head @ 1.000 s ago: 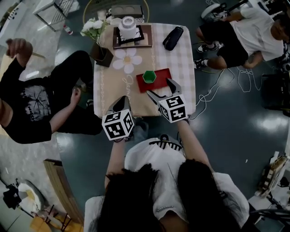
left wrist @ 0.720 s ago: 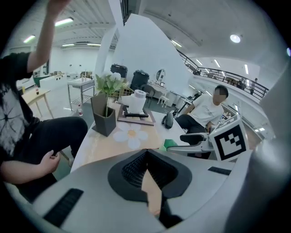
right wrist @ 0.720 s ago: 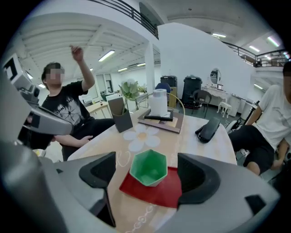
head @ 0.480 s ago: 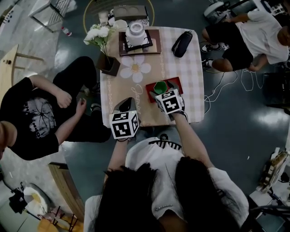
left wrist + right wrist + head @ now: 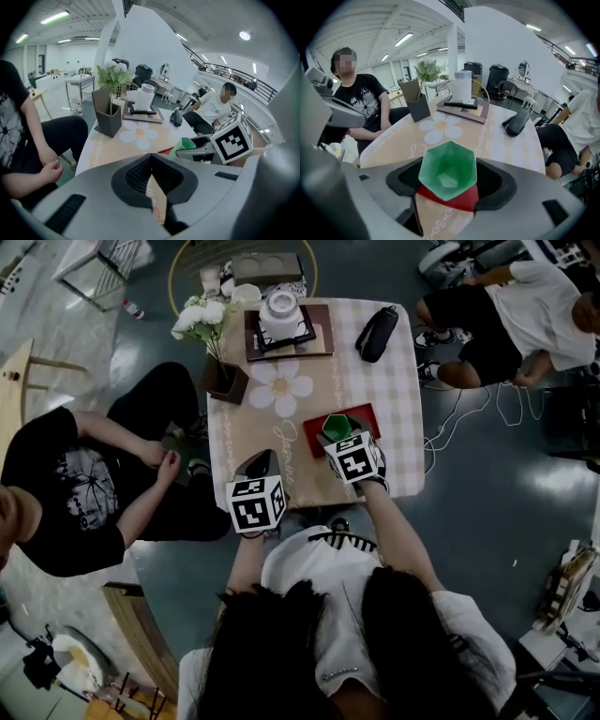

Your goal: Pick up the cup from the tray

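Closing around the cup (image 5: pixel 448 171), the right gripper (image 5: pixel 336 434) is bringing its fingers (image 5: pixel 499 185) together, 1 on each side of the green cup. A dark gap is showing on both sides, so the pads are not pressing on it yet and nothing is being gripped.

The cup is standing upright on the red tray (image 5: pixel 312 421), near the front edge of the worktop (image 5: pixel 375 381). It is sitting deep in the gripper's throat, probably so that the pads will meet its faceted wall low down and not just at the rim. The gripper is coming in nearly level with the worktop from the person's side, which is keeping the cup's mouth facing up.

The left gripper (image 5: pixel 261 467) is hanging over the front edge of the worktop, well apart from the tray. Its fingers (image 5: pixel 136 176) are clenched tip to tip on nothing, and it seems to be waiting out of the way while 1 gripper does the pick.

The task is looking early: the grasp is forming and the lift is not yet begun.
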Demonstrator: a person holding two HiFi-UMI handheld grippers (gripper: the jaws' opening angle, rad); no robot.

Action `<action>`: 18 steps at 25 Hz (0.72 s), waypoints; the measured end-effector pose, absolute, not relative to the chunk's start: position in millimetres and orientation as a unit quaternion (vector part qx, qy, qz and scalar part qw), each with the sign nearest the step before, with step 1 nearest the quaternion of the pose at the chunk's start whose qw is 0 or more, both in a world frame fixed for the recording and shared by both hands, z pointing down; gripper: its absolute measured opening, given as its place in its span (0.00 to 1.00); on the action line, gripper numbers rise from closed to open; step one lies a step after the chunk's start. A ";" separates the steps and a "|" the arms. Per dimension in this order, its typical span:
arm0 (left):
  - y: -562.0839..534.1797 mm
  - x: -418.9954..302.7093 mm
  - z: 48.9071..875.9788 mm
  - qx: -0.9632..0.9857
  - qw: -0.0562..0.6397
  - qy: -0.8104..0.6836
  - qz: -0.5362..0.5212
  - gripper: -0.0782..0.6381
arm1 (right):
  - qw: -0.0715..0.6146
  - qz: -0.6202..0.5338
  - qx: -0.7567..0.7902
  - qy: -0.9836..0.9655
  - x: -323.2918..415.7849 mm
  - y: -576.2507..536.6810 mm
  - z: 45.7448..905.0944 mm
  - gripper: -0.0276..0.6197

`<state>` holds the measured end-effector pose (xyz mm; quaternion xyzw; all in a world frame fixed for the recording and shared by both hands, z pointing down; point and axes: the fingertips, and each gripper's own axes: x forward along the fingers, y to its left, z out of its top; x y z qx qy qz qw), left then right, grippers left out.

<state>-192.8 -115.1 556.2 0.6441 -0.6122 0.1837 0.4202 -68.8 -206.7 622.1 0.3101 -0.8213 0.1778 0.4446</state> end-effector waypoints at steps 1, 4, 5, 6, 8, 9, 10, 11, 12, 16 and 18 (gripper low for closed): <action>-115.8 -190.8 557.0 0.646 0.420 -0.610 0.184 0.12 | 0.440 0.177 0.313 -0.823 -67.0 -207.3 618.6 0.55; -115.8 -182.9 559.2 0.653 0.419 -0.602 0.189 0.12 | 0.433 0.173 0.323 -0.824 -56.8 -207.0 609.8 0.55; -116.1 -179.3 560.0 0.656 0.420 -0.598 0.191 0.12 | 0.432 0.175 0.329 -0.821 -51.2 -206.8 608.1 0.55; -117.4 -175.2 560.5 0.659 0.419 -0.594 0.193 0.12 | 0.430 0.178 0.337 -0.818 -44.9 -207.0 606.6 0.55; -121.9 -165.8 560.0 0.669 0.416 -0.584 0.195 0.12 | 0.426 0.185 0.352 -0.813 -30.4 -207.7 605.6 0.55; -123.9 -161.0 559.5 0.674 0.413 -0.580 0.196 0.12 | 0.425 0.188 0.358 -0.810 -22.3 -207.2 606.5 0.55; -125.3 -156.3 559.3 0.679 0.411 -0.575 0.198 0.12 | 0.424 0.191 0.365 -0.807 -14.0 -205.8 607.5 0.55; -126.2 -152.2 559.5 0.683 0.410 -0.571 0.199 0.12 | 0.425 0.195 0.370 -0.802 -5.5 -203.4 608.5 0.55; -127.0 -148.4 560.0 0.686 0.409 -0.567 0.201 0.12 | 0.427 0.200 0.376 -0.798 3.0 -200.7 609.3 0.55; -134.0 -132.5 559.6 0.698 0.405 -0.554 0.207 0.12 | 0.428 0.207 0.402 -0.783 36.0 -197.0 609.9 0.55; -135.2 -124.0 559.2 0.704 0.402 -0.546 0.211 0.12 | 0.431 0.210 0.412 -0.775 51.1 -192.1 611.6 0.55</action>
